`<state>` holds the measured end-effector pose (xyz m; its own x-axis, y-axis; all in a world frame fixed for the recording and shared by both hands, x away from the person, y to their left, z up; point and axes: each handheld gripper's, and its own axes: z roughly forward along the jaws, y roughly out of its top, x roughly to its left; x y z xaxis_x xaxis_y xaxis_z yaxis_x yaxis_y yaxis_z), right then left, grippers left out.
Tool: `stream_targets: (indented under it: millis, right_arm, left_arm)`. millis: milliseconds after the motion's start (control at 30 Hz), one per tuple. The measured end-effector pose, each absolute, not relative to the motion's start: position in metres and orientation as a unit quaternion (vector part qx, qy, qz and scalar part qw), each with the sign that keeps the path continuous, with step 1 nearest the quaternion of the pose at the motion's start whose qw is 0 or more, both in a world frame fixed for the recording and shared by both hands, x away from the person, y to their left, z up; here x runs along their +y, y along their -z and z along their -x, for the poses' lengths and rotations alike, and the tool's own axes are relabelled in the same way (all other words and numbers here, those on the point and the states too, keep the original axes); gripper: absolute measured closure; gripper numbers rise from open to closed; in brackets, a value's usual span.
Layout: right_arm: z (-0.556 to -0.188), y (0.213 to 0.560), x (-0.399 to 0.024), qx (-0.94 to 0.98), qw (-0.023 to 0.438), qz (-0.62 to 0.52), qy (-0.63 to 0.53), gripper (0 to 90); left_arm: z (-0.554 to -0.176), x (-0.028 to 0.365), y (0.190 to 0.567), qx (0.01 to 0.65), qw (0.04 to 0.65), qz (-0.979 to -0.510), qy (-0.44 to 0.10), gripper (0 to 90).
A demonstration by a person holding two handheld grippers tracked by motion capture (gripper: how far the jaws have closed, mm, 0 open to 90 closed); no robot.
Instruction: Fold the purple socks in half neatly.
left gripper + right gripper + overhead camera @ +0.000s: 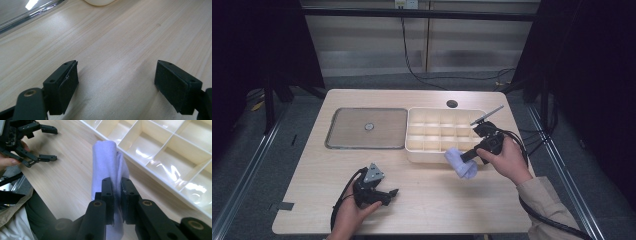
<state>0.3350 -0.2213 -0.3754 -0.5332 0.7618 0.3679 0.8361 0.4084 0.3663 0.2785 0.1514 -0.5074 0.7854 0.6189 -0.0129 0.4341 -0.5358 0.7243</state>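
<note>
A rolled pale lavender cloth point(460, 163) hangs just in front of the cream compartment tray point(432, 152), lifted off the table. My right gripper point(468, 156) is shut on it; in the right gripper view the two black jaws pinch the cloth point(107, 167) near its lower end point(117, 202), and the roll stands up beyond them beside the tray's near wall point(150, 170). My left gripper point(393, 193) rests low over bare wood at the front left, jaws wide apart with nothing between them point(116, 82). It also shows open at the top left of the right gripper view point(53, 145).
A flat grey metal tray point(347, 129) with a small round piece point(369, 126) lies left of the compartment tray. A cable hole point(452, 103) sits near the table's far edge. Cables trail from both grippers. Bare wood lies between the two hands.
</note>
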Motion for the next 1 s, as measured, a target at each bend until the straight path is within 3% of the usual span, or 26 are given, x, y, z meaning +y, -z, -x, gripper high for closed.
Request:
stream_targets:
  millis: [1000]
  right_arm:
    - [-0.357, 0.349, -0.238, -0.832, 0.022, 0.5, 0.241, 82.4]
  left_arm:
    - [-0.278, 0.151, 0.508, 0.311, 0.379, -0.863, -0.124, 18.7]
